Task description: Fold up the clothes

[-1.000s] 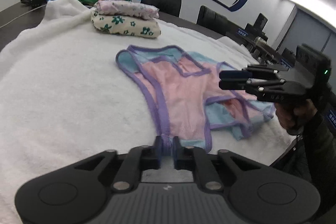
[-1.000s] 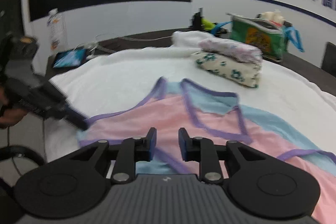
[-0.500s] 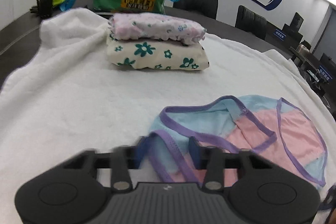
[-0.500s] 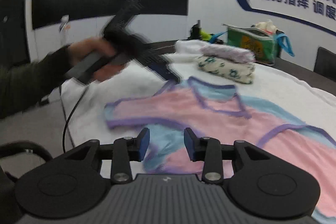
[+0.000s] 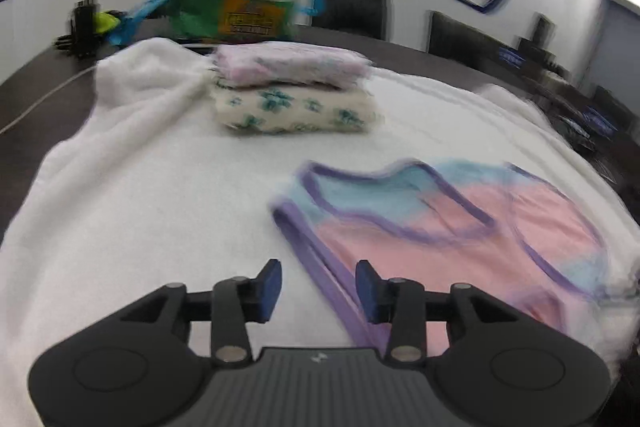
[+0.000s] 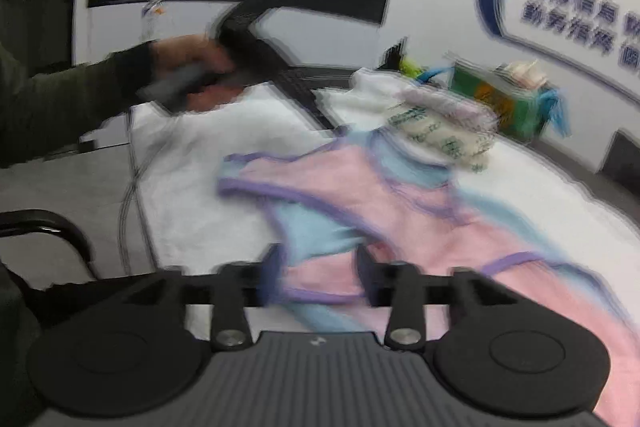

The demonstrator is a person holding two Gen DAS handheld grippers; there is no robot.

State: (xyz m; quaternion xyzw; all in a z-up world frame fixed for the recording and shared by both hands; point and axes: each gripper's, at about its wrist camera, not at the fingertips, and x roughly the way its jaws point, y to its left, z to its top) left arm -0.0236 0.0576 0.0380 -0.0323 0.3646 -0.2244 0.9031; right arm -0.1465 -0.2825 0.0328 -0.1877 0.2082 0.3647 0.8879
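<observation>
- Left gripper [image 5: 318, 285]: jaws now spread and empty; half a second ago they pinched the purple hem, a second ago they were shut on it at the near edge. The hem has been let go.
- Garment [image 5: 452, 227] lies folded over in the lower right of the left wrist view, on the white towel [image 5: 140, 227] covering the tabletop; earlier it lay spread wider. Judged: one fold is done, more remain.
- Right gripper [image 6: 318, 273]: jaws spread wider than a second ago, hanging over the garment's lower edge, bottom centre; contact cannot be told through blur.
- Garment is thin, limp knit, pink and pale blue with purple binding; the towel is thick and fluffy.
- Two folded floral pieces [image 5: 294, 93] stacked, upper centre; a green bag [image 5: 232, 13] behind.
</observation>
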